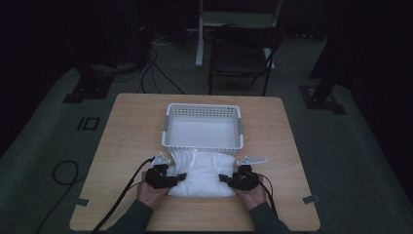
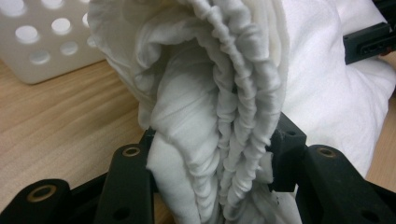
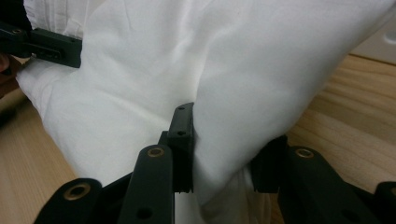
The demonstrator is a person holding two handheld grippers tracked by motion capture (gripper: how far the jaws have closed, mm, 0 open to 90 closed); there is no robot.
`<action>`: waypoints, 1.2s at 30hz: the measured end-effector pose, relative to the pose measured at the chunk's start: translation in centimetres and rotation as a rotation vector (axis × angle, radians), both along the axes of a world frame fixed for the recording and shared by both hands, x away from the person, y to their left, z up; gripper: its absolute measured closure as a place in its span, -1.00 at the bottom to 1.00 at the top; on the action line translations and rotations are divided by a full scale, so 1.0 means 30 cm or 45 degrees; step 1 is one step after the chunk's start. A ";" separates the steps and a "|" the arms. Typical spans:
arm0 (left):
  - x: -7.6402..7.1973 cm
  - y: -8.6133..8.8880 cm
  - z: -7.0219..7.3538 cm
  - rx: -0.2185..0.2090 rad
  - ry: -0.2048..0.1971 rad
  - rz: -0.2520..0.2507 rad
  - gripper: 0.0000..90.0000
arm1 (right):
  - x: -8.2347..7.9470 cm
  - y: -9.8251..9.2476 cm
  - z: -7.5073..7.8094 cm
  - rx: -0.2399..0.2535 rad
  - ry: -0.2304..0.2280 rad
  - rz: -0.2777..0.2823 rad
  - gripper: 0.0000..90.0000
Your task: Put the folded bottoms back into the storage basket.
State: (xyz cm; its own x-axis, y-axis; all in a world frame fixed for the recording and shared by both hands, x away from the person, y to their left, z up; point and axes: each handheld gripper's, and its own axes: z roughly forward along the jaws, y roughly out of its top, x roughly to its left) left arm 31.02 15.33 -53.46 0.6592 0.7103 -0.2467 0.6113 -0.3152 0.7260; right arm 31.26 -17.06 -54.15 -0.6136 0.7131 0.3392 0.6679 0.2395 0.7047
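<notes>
The left gripper (image 1: 181, 177) is clamped on the gathered left edge of the white cloth (image 1: 200, 174), folds bunched between its jaws. The right gripper (image 1: 224, 178) pinches the cloth's smooth right edge. The cloth lies on the table (image 1: 126, 131) between the two grippers, with the basket (image 1: 203, 126) just beyond them.

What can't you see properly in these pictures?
- High view: what kind of garment the folded white cloth is; too small and dim.
- Left gripper view: the white basket, cut off by the edge.
- Right gripper view: the right gripper's pads, buried in cloth.
</notes>
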 end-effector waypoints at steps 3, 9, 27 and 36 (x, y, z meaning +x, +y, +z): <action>-0.009 -0.007 0.006 0.029 -0.023 0.005 0.20 | -0.006 0.000 -0.001 -0.001 -0.020 0.002 0.49; -0.025 -0.012 0.016 0.035 -0.050 0.017 0.23 | -0.017 -0.001 0.005 -0.001 -0.041 0.000 0.49; -0.086 -0.013 0.088 0.034 -0.135 0.015 0.26 | -0.072 -0.004 0.077 -0.001 -0.139 0.028 0.51; -0.121 -0.014 0.146 0.012 -0.180 0.021 0.26 | -0.091 -0.015 0.120 0.005 -0.181 0.043 0.51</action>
State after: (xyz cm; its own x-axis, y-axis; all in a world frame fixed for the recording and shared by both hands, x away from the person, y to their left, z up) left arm 27.39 14.91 -49.09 0.6754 0.7230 -0.1455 0.5083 -0.3134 0.8021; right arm 28.52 -17.53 -50.56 -0.6791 0.6902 0.2498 0.5527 0.2569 0.7928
